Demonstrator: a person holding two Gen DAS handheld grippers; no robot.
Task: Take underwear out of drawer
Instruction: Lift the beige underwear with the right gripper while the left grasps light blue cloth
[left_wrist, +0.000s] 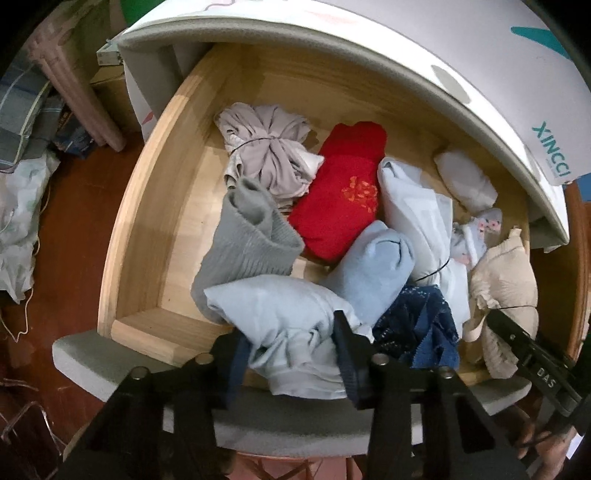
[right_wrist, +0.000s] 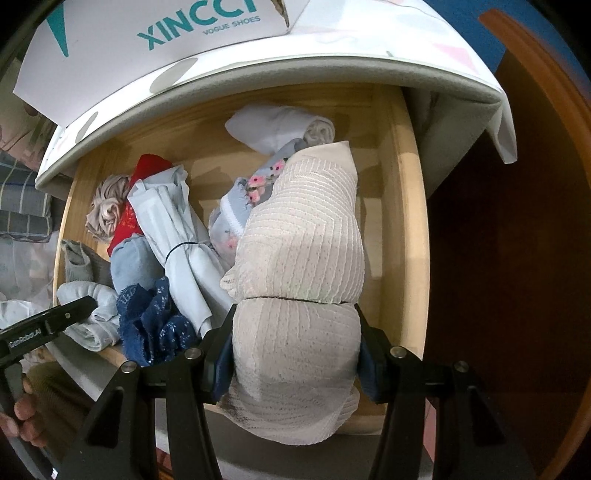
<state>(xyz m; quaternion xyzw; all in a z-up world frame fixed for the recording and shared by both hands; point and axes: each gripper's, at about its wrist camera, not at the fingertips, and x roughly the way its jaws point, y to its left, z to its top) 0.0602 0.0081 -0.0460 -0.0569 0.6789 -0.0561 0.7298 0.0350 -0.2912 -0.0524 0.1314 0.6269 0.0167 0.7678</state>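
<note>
The open wooden drawer (left_wrist: 147, 206) holds several rolled underwear bundles. My left gripper (left_wrist: 291, 354) is shut on a pale blue roll (left_wrist: 280, 317) at the drawer's front edge. My right gripper (right_wrist: 295, 354) is shut on a cream lace roll (right_wrist: 303, 266) tied with a black band; it also shows in the left wrist view (left_wrist: 506, 273) at the right. A red roll (left_wrist: 343, 195), a grey roll (left_wrist: 243, 240), a beige tied roll (left_wrist: 266, 155), a navy lace piece (left_wrist: 417, 321) and a white tied roll (left_wrist: 417, 206) lie between them.
A white shelf with a XINCCI shoe box (right_wrist: 155, 37) overhangs the drawer's back. The drawer's grey front panel (left_wrist: 85, 354) lies below my left gripper. A red-brown floor (left_wrist: 74, 221) with bags lies to the left, a dark wooden panel (right_wrist: 517, 221) to the right.
</note>
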